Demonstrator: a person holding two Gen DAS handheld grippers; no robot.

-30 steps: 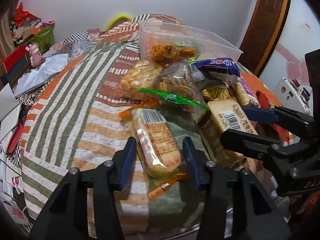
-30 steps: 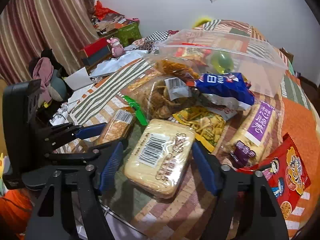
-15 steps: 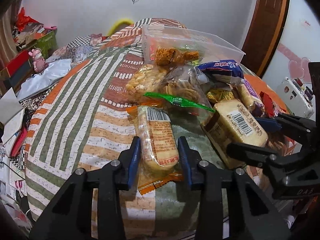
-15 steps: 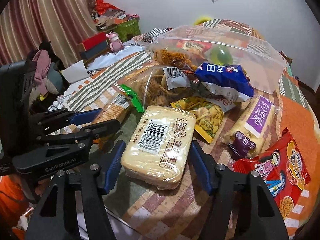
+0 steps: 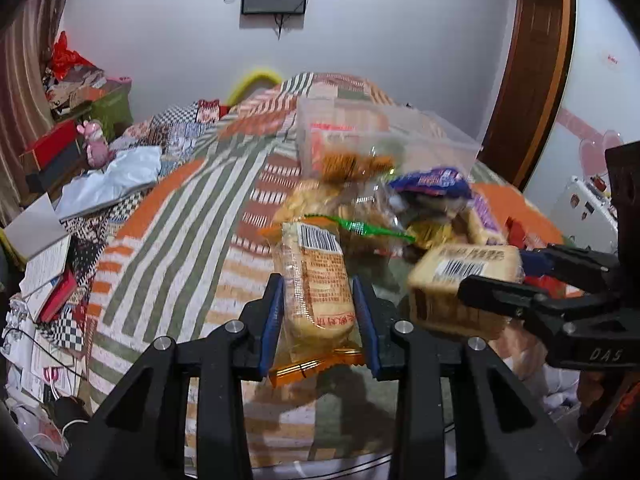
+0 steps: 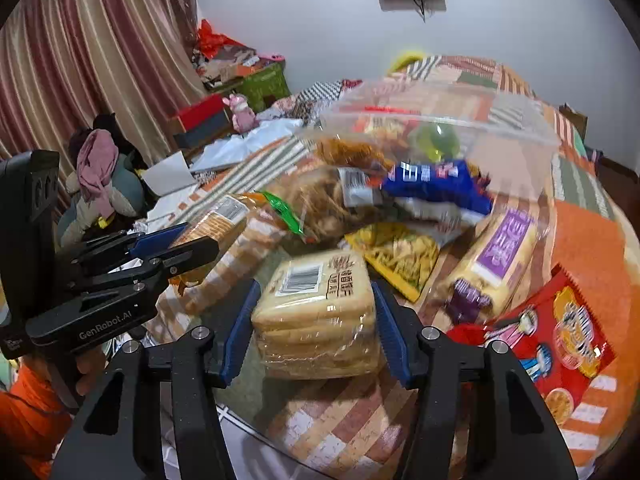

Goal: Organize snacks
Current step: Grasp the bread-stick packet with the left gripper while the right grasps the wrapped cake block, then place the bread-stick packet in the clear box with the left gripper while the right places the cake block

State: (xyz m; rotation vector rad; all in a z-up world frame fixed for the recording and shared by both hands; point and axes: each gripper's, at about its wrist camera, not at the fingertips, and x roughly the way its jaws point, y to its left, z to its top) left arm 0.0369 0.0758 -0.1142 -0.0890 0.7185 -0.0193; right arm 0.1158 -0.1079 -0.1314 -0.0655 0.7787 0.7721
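Note:
My left gripper (image 5: 316, 292) is shut on a long orange-wrapped cracker pack (image 5: 312, 264) and holds it just above the patchwork tablecloth (image 5: 180, 240). My right gripper (image 6: 316, 292) has its jaws closing on a pale bread pack with a barcode (image 6: 320, 320); both blue pads touch its sides. In the left wrist view that bread pack (image 5: 460, 276) shows blurred at the right, between the right gripper's fingers (image 5: 496, 292). A clear plastic bin (image 6: 500, 128) stands behind the snack pile with some snacks inside.
Loose on the table lie a clear bag with a green clip (image 6: 320, 204), a blue pack (image 6: 436, 184), a yellow pack (image 6: 396, 256), a purple-labelled pack (image 6: 500, 256) and a red pack (image 6: 560, 332). The table's near edge is just below the grippers. Clutter fills the floor at left.
The left jaws closed onto the cracker pack and raised it off the cloth. The right jaws narrowed until they met the bread pack, whose far end has tipped up.

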